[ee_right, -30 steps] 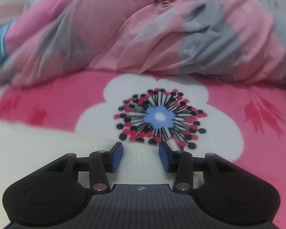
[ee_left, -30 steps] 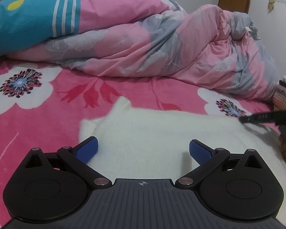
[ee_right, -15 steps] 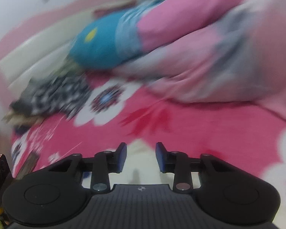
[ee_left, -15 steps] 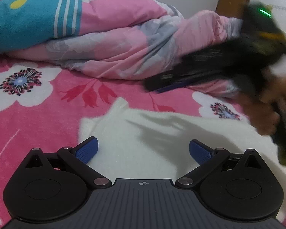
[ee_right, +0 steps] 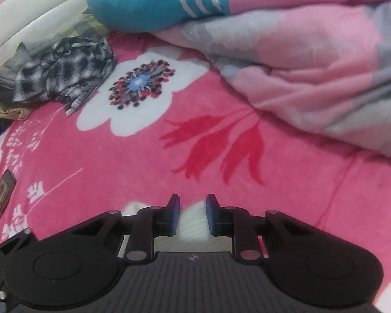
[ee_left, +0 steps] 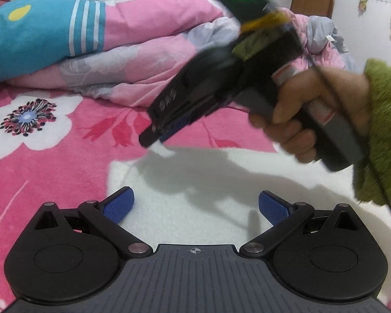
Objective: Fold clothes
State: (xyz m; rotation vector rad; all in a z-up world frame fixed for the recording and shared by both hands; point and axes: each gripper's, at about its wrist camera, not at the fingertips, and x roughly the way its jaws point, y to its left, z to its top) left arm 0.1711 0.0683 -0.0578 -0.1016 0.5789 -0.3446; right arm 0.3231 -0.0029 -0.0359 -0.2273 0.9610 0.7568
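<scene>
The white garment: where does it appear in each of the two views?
Left wrist: the white garment fills the lower middle, beyond the open blue fingers.
Right wrist: only its corner shows, bottom centre, between the closing fingers.
Shared landmark: the white flower with a blue centre.

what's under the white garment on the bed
The white garment lies on the pink floral blanket, which shows all round it. Whatever is directly beneath is covered.
</scene>
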